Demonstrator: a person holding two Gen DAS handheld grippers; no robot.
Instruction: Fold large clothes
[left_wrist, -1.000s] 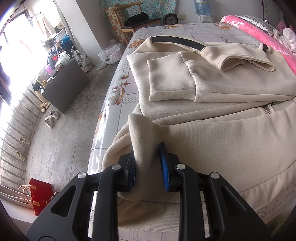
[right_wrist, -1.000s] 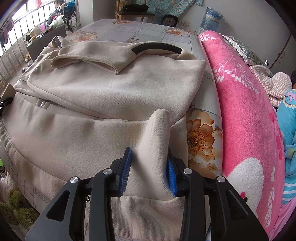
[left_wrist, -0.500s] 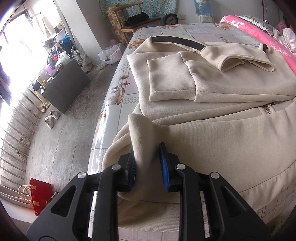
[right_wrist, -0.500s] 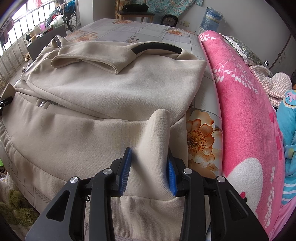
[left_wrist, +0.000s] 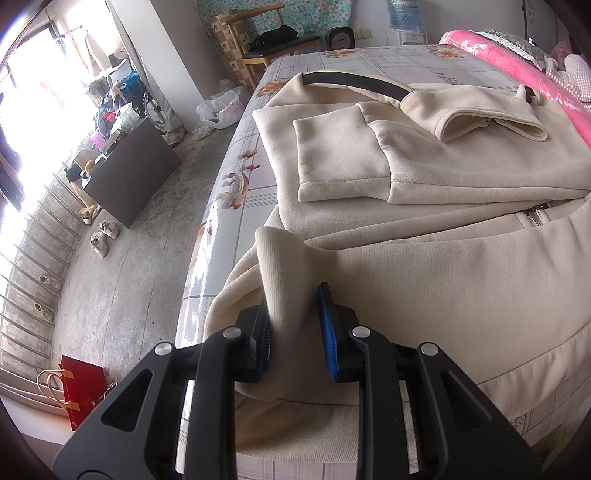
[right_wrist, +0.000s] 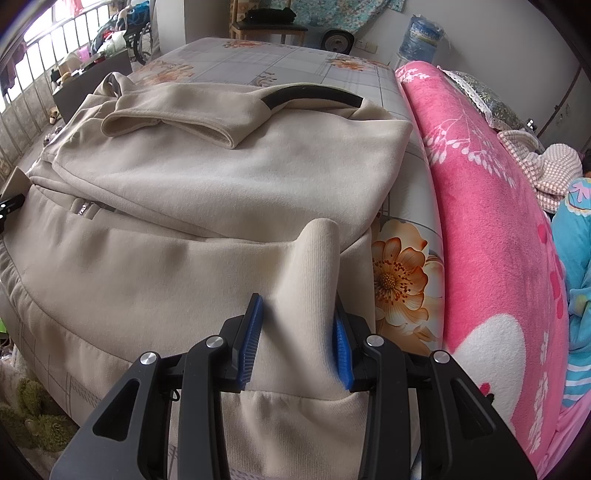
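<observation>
No change is visible against the earlier frames: both grippers, the garment and the bedding sit in the same positions.

The cream jacket (left_wrist: 424, 280) lies spread on the bed (left_wrist: 369, 59), which carries a grey checked sheet with orange flowers. Its upper part is folded inward; one sleeve (left_wrist: 491, 120) lies across the chest, and a second folded panel (left_wrist: 340, 155) rests beside it. A black collar band (left_wrist: 354, 82) curves along the far edge. A zipper pull (left_wrist: 535, 218) shows at the centre seam.

The left gripper (left_wrist: 293, 325) stays at the near-left hem corner. Its blue-padded jaws are narrow and clamp a raised pleat of the jacket, which stands up between them.

The right gripper (right_wrist: 297, 332) stays at the near-right hem corner. Its jaws hold a similar raised pleat of the jacket (right_wrist: 221, 184), with fabric pressed against both pads.

A pink blanket (right_wrist: 480, 229) runs along the right side of the bed, just beside the jacket. On the floor to the left stand a dark cabinet (left_wrist: 133, 170), a red bag (left_wrist: 79, 391) and pairs of shoes (left_wrist: 103, 236). A wooden chair (left_wrist: 266, 40) stands beyond the bed.
</observation>
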